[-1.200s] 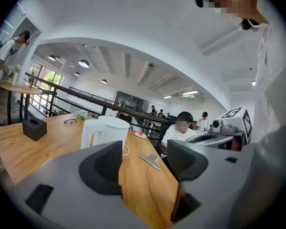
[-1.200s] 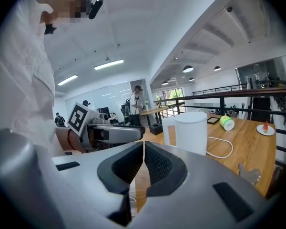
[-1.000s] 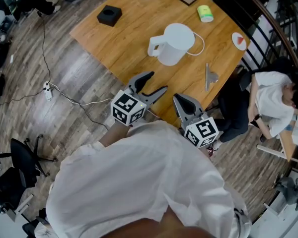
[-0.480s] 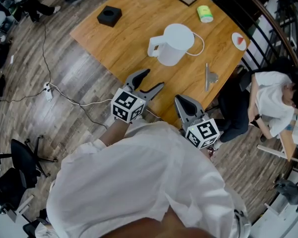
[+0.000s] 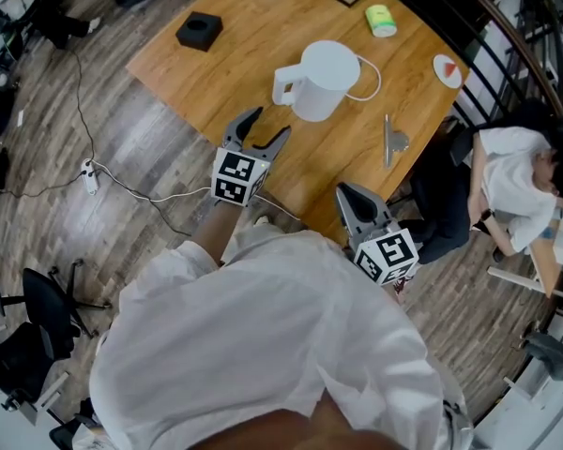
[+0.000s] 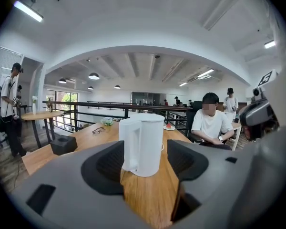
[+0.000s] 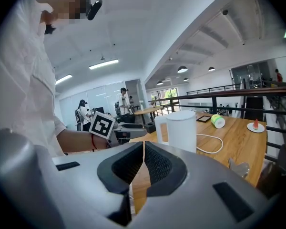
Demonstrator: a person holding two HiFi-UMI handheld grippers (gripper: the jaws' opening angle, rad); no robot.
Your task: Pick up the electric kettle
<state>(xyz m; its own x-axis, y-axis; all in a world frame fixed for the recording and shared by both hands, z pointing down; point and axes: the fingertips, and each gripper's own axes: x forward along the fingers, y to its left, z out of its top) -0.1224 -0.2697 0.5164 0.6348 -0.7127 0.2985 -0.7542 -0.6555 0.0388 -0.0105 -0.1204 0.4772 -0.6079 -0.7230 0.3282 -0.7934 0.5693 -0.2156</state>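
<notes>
One white electric kettle (image 5: 324, 80) stands upright; left tool (image 5: 269, 123) gapes empty, right tool (image 5: 345, 191) sits closed.

Right claw (image 5: 345, 191): holding hand out of sight beneath the white shirt (image 5: 263, 345).

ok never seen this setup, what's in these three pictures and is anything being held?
No robot arm here: a person in a white shirt holds a hand-held gripper in each hand. The head view looks down from the person's head. The other two views come from cameras riding on each one, looking along its jaws. The left hand-held gripper has its jaws apart, aimed at the white plastic electric kettle, not touching it. The right hand-held gripper is shut and empty. On the wooden table also lie a black square box, a green roll and a small white plate. Nothing is held.
</notes>
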